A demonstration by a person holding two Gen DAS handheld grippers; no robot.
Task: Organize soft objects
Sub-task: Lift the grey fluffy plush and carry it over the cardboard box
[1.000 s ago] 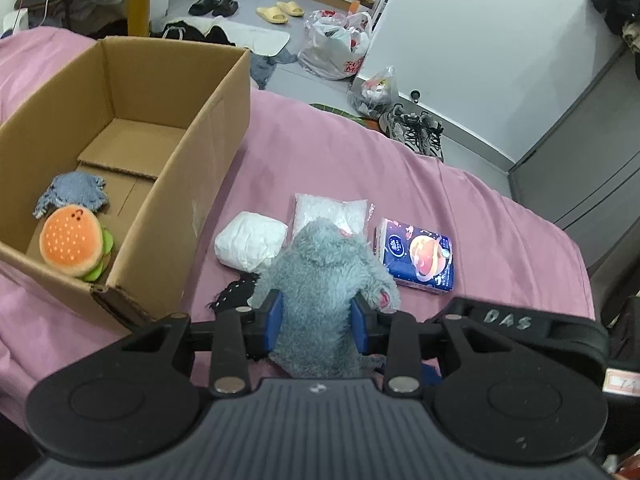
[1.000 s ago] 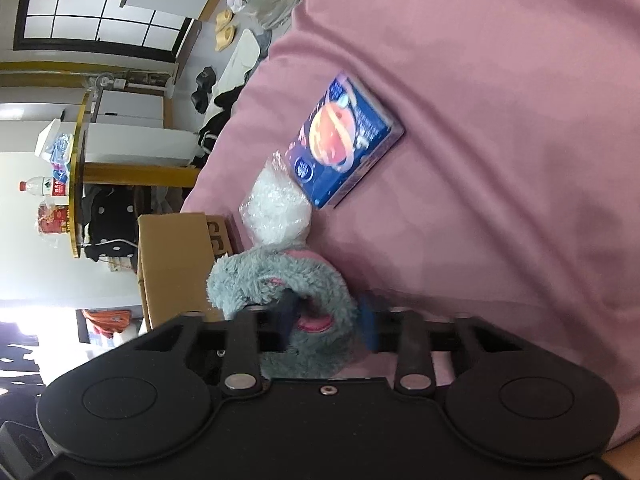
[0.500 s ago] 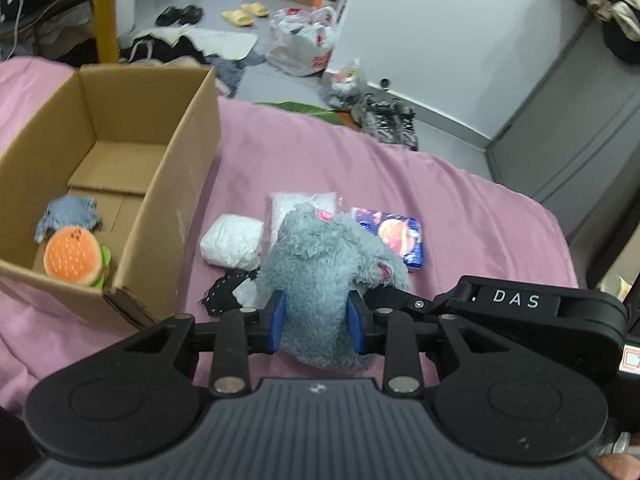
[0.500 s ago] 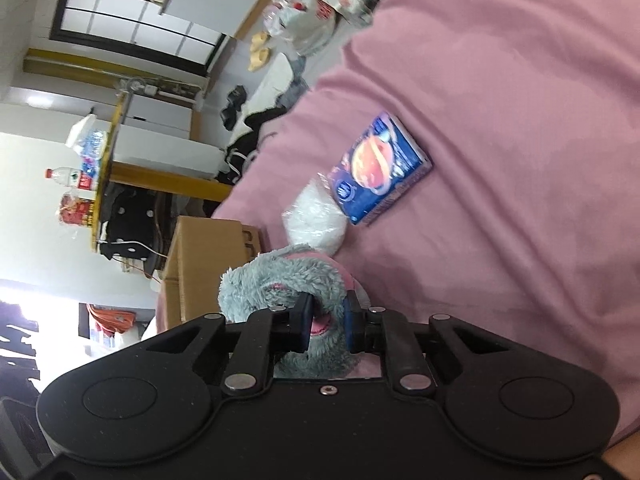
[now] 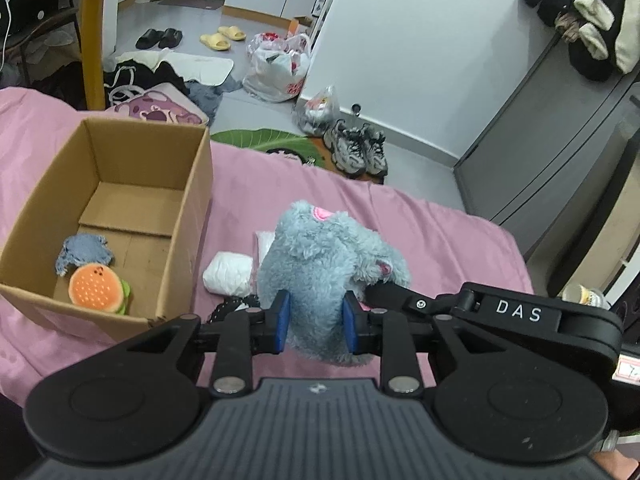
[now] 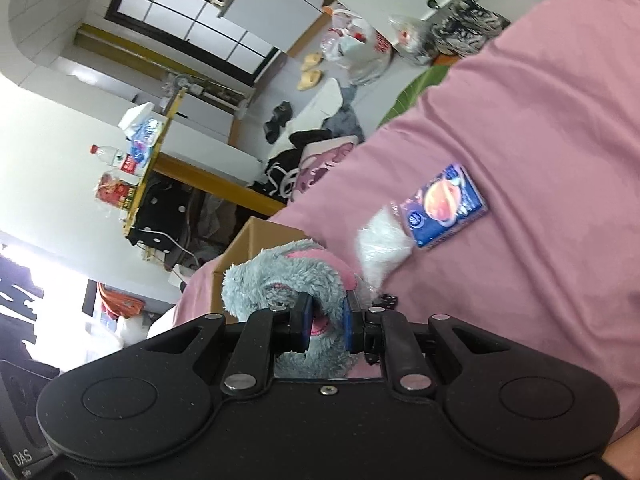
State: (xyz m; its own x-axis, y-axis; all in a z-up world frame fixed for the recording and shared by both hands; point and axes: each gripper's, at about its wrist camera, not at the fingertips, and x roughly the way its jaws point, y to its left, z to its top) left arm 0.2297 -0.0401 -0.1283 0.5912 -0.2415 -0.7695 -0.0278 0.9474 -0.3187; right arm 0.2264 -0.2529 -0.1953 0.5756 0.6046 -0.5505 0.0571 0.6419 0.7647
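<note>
Plush (image 5: 320, 264), grey and shaggy with pink patches, is held above the pink bed (image 5: 440, 232) by both tongs: the left tongs (image 5: 316, 322) squeeze its body between blue pads, and the right tongs (image 6: 326, 322) are clamped on a pink-lined fold from the right side. Bare smooth sheet lies ahead and right of the left tongs as far as the bed edge. Left of them stands an open cardboard box (image 5: 192, 208), its near-right wall just beside the plush; inside lie a burger toy (image 5: 96, 289) and a grey rag (image 5: 84, 254). Under the plush sit a white pad (image 5: 227, 278) and a crinkly bag (image 6: 382, 240), touching a blue pack (image 6: 444, 208).
</note>
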